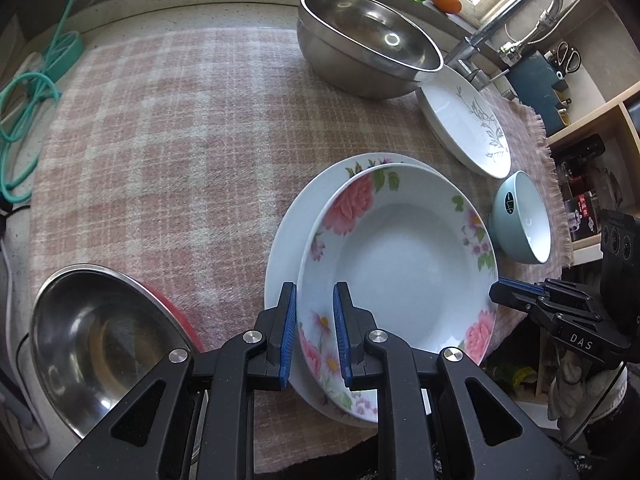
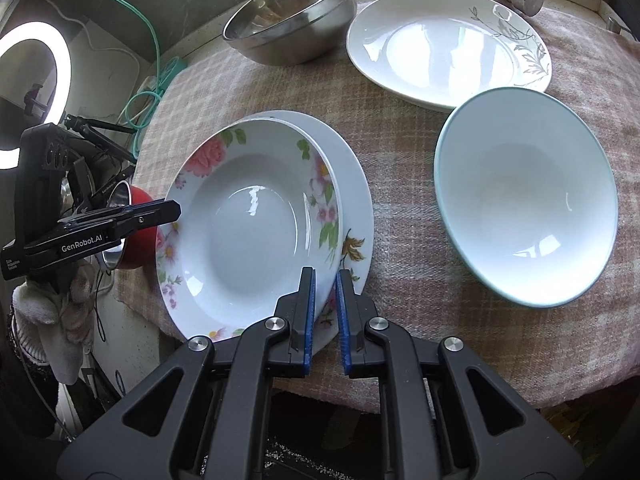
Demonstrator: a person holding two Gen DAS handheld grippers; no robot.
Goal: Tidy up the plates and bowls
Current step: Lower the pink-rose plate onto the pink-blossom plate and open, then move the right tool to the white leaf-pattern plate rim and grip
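Both grippers are straddling opposite rims of the floral soup plate (image 1: 400, 264), nested on the flat plate (image 2: 356, 208) beside the teal bowl (image 2: 524, 196): left gripper (image 1: 315, 334) and right gripper (image 2: 325, 316) narrowly parted, probably for steadying.

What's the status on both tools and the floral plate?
Left tool and right tool straddle floral plate rim, not clamped. It sits on bigger plate. Nothing blocking.

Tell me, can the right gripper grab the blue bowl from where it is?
Probably yes. The right gripper sits at the flowered plate's rim, and the blue bowl stands just beside it on the cloth, nothing between them.
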